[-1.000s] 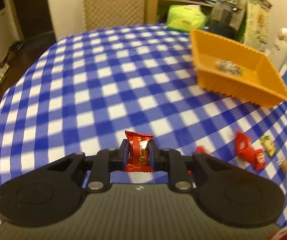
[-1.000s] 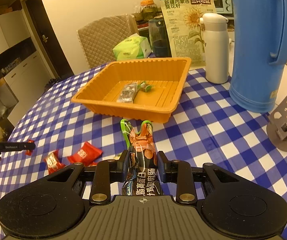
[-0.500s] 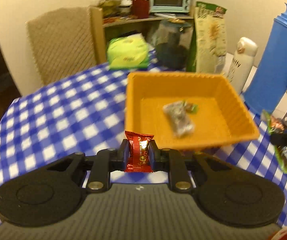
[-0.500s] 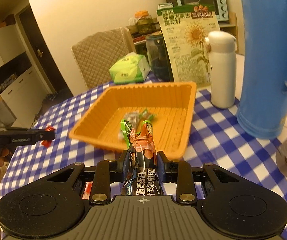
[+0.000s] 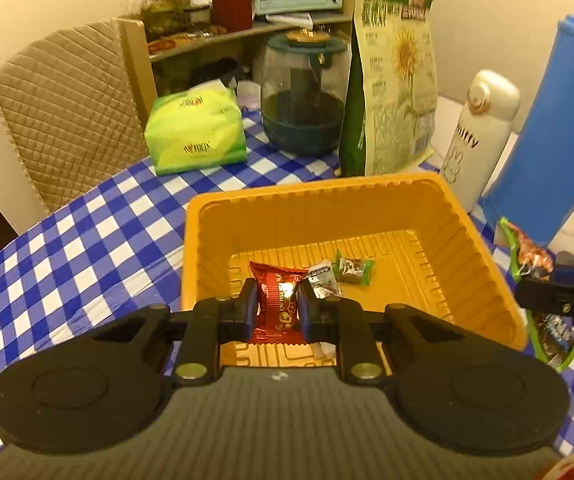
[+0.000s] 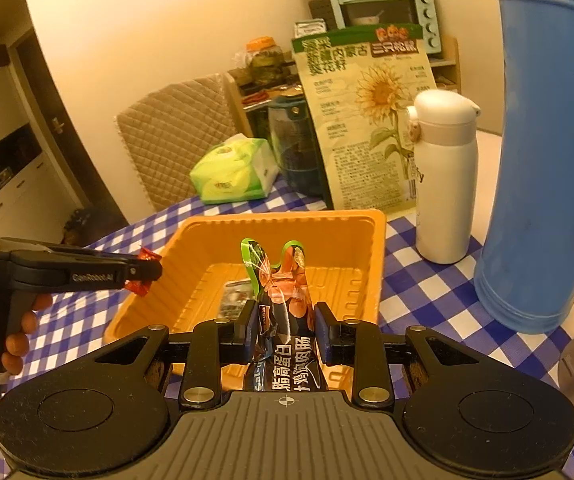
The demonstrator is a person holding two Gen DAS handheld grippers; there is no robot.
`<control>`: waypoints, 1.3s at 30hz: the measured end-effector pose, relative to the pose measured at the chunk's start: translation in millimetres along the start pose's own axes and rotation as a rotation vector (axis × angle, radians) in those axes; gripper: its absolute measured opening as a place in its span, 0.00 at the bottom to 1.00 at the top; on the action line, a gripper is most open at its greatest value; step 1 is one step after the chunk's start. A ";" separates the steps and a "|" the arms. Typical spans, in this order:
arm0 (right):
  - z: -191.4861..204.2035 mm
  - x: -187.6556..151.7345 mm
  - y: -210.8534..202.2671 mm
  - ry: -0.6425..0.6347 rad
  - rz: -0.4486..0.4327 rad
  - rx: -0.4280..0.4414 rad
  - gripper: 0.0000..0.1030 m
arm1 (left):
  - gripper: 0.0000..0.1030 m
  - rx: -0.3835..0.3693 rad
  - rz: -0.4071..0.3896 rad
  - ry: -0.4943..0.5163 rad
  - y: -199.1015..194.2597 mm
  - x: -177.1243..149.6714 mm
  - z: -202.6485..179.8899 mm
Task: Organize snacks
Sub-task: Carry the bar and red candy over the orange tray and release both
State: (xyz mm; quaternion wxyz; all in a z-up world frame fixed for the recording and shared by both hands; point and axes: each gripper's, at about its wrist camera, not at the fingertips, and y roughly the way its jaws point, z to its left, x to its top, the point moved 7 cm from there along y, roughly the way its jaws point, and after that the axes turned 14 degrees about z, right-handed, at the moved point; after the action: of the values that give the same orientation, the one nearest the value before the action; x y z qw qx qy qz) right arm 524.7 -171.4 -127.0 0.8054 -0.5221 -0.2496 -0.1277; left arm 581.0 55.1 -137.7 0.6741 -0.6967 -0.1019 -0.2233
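Blue jug beside orange tray

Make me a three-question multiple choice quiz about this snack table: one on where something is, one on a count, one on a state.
1. Where does the white bottle stand?
A. inside the tray
B. between the orange tray and the blue jug
C. on the chair

2. How many snacks lie in the tray?
A. two
B. five
C. none

3. What is the left gripper doing?
A. open, empty
B. shut on a red snack packet
C. holding a bottle

Answers: 1 B, it stands between them; 2 A, two wrapped pieces on the floor; 3 B, pads pinch the packet.
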 end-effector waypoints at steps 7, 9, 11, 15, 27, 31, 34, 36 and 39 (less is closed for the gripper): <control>-9.4 3.0 14.6 0.023 0.017 -0.016 0.29 | 0.18 0.006 0.044 0.011 28.3 5.5 0.3; -10.6 4.3 17.8 0.027 0.020 -0.018 0.29 | 0.18 0.013 0.051 0.015 32.7 7.3 1.4; -11.8 5.9 20.9 0.033 0.022 -0.021 0.29 | 0.18 0.015 0.051 0.015 34.1 9.5 2.2; -12.2 8.7 24.9 0.043 0.023 -0.022 0.29 | 0.20 0.020 0.039 0.021 34.1 14.1 4.0; -11.1 19.0 40.4 0.075 0.034 -0.016 0.29 | 0.32 0.007 0.018 0.038 24.1 12.7 4.1; -9.2 21.8 46.2 0.073 0.041 -0.017 0.29 | 0.32 0.004 0.013 0.025 21.1 12.2 7.6; -8.7 24.5 49.2 0.084 0.045 -0.017 0.29 | 0.32 0.003 0.009 0.020 18.3 11.4 10.1; -9.6 26.7 50.9 0.097 0.046 -0.017 0.29 | 0.33 0.001 0.009 0.013 16.5 10.3 11.4; -10.6 31.2 50.9 0.120 0.042 -0.007 0.29 | 0.35 -0.004 0.008 0.009 13.7 7.5 11.7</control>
State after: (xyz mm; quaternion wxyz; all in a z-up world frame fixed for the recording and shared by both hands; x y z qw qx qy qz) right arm 577.6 -157.9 -153.4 0.8195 -0.5216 -0.1896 -0.1429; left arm 595.8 64.4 -146.5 0.6739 -0.6975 -0.0958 -0.2239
